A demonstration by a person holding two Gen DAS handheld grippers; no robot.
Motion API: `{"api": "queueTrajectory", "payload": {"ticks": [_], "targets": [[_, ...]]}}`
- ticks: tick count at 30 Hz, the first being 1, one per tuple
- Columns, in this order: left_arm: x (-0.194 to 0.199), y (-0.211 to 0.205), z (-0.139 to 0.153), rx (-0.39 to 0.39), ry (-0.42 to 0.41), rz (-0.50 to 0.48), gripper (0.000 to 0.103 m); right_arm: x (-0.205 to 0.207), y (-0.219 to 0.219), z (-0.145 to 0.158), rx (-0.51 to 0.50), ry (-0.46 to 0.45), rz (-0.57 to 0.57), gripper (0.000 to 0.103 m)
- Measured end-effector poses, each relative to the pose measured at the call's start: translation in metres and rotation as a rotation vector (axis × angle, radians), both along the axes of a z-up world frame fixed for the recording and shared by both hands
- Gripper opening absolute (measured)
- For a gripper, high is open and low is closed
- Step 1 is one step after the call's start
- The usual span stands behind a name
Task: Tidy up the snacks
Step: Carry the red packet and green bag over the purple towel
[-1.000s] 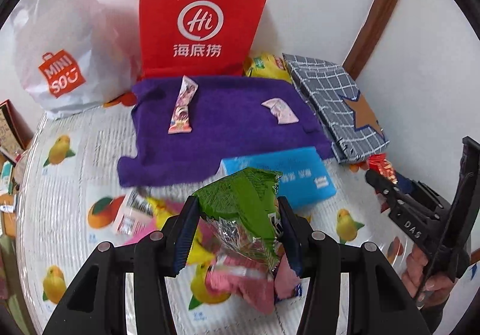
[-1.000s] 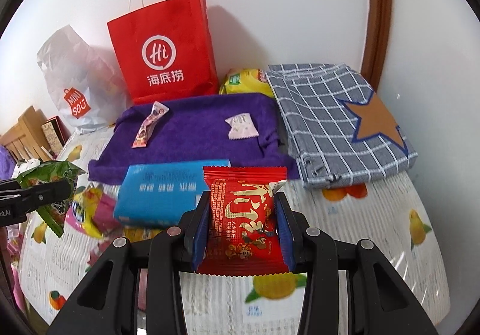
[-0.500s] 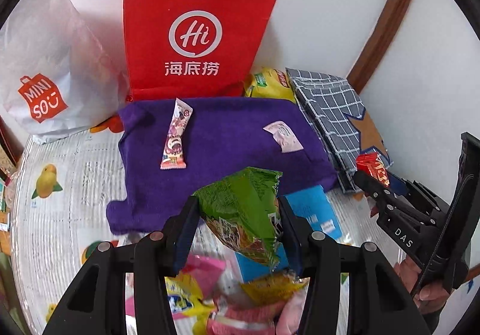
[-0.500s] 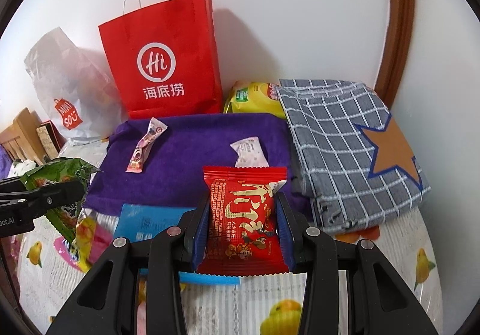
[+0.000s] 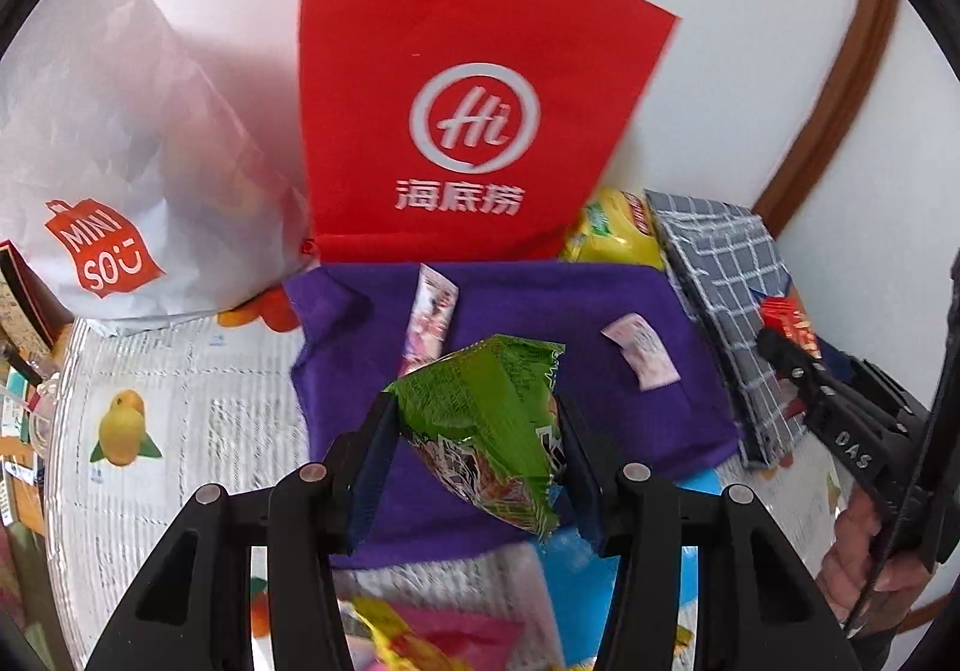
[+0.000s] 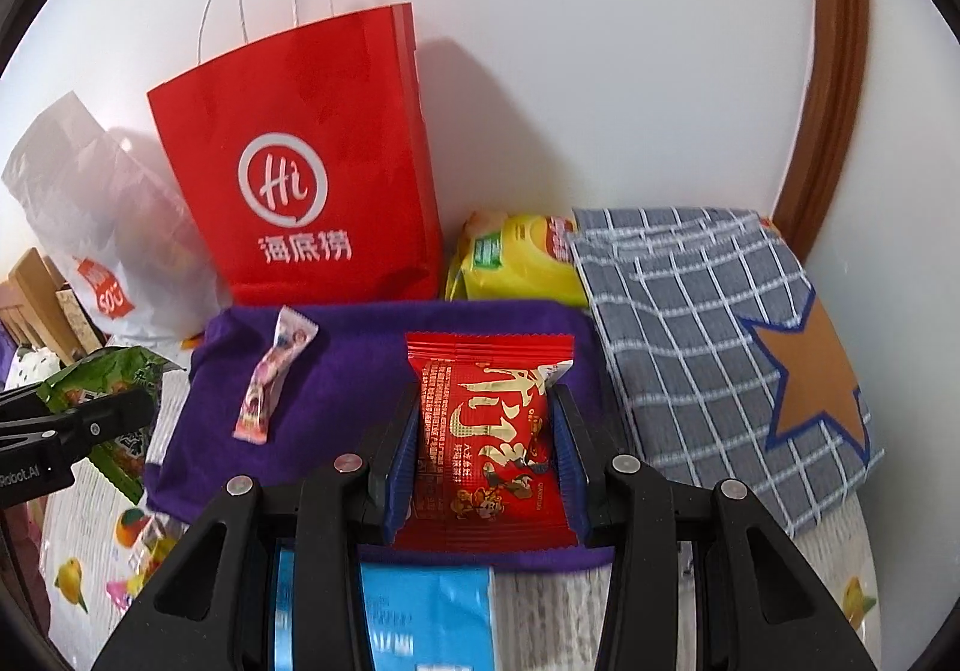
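My left gripper (image 5: 474, 431) is shut on a green snack packet (image 5: 486, 419) and holds it above the purple cloth (image 5: 540, 311). On that cloth lie a long pink candy bar (image 5: 429, 320) and a small pale sachet (image 5: 642, 350). In the right wrist view my right gripper (image 6: 486, 431) is shut on a red snack packet (image 6: 486, 431), also over the purple cloth (image 6: 348, 371). The pink candy bar (image 6: 273, 377) lies to its left. The left gripper with the green packet (image 6: 108, 377) shows at the left edge. The sachet is hidden behind the red packet.
A red paper bag (image 6: 306, 179) and a white plastic bag (image 5: 114, 161) stand against the wall behind the cloth. A yellow chip bag (image 6: 516, 257) and a grey checked bag with a star (image 6: 720, 341) lie to the right. A blue pack (image 6: 420, 611) and loose snacks (image 5: 432, 635) lie in front.
Both grippers have moved forward with their packets, from over the patterned tabletop and blue pack to over the purple cloth. The bags and wall have come nearer.
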State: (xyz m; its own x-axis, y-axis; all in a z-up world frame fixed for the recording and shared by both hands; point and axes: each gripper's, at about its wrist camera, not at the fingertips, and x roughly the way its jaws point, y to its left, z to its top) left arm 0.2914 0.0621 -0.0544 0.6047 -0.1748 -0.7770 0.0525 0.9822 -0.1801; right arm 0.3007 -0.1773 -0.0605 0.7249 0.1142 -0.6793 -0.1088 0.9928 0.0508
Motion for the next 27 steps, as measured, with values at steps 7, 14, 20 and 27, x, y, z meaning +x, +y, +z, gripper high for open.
{"api": "queueTrajectory", "payload": {"ticks": [7,14,20,27], "targets": [[0.025,0.005,-0.013,0.02,0.022,0.018,0.049,0.03,0.003,-0.002,0.013,-0.008,0.02,0.041],[0.045,0.011,-0.045,0.012,0.084,0.041,0.049,0.053,0.011,-0.039,0.059,0.092,0.087,0.041],[0.055,0.013,-0.068,0.006,0.136,0.036,0.049,0.061,0.016,-0.054,0.012,0.123,0.108,0.041],[0.061,0.013,-0.086,-0.005,0.181,0.033,0.049,0.069,0.01,-0.079,-0.027,0.2,0.113,0.041]]}}
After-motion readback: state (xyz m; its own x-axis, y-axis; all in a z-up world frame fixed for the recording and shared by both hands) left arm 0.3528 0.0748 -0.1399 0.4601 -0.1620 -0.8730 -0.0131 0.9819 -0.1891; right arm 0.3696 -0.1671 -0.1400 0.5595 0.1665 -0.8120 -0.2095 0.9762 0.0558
